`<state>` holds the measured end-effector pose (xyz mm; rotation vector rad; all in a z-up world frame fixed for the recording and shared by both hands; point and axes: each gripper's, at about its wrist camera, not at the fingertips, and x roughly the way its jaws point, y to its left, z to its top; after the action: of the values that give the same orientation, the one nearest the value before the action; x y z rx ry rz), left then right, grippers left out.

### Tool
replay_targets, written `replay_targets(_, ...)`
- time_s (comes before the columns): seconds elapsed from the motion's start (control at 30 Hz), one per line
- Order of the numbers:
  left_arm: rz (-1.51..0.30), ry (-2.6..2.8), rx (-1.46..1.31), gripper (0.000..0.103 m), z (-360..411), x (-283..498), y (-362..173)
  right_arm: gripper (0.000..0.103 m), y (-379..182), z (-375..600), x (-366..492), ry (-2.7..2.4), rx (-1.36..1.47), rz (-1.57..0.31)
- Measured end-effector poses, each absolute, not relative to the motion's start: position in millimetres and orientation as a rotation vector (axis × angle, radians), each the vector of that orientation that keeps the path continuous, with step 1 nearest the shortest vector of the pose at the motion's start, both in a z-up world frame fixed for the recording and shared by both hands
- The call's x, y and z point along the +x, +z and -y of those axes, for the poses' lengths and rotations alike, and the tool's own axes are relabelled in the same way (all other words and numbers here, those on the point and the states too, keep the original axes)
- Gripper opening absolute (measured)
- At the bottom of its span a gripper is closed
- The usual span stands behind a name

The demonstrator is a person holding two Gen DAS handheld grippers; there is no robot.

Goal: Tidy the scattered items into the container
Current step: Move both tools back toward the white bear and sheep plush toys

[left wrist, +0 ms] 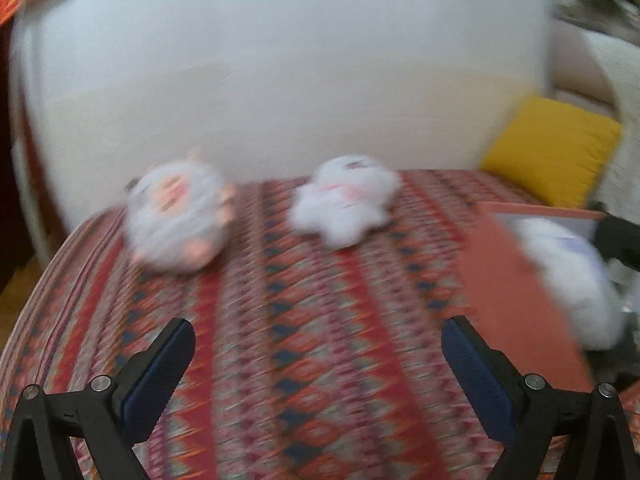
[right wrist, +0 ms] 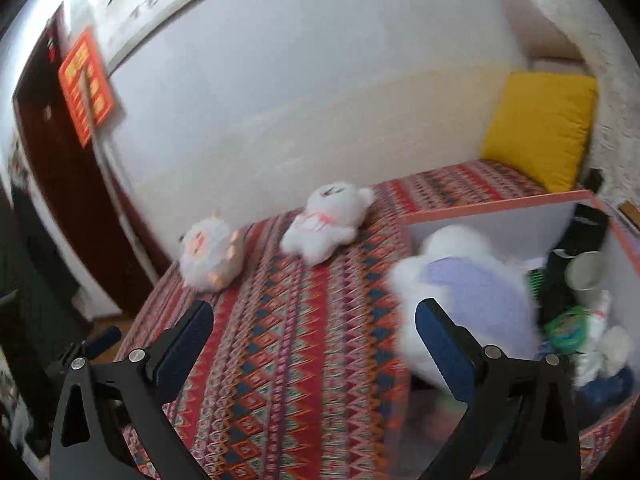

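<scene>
Two plush toys lie on the patterned bedspread: a round sheep plush at the left and a white bear plush to its right. An orange-rimmed box stands at the right, with a big white and lilac plush lying in it over the near wall. My left gripper is open over bare bedspread, well short of both toys. My right gripper is open too, its right finger in front of the big plush. Both views are blurred.
A yellow cushion leans at the far right by the white wall. The box also holds a metal cup, a black item and small toys. The bed's left edge drops to the floor beside a dark door.
</scene>
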<state>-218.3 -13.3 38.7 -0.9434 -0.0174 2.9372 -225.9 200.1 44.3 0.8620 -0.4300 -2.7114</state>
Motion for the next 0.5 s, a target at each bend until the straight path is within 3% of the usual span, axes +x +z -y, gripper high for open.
replay_targets(0.13,0.126,3.010,-1.005,0.102,79,-237,24,0.103,20,-154,-261,-2.632,0.931,0.485)
replay_targets(0.3,0.390,2.944,-1.055,0.102,159,-297,8,0.102,-18,-121,-336,-2.585,1.035,0.619)
replay_targets(0.5,0.567,2.838,-1.076,0.102,224,-396,-8,0.102,-86,-149,-440,-2.416,1.071,1.120)
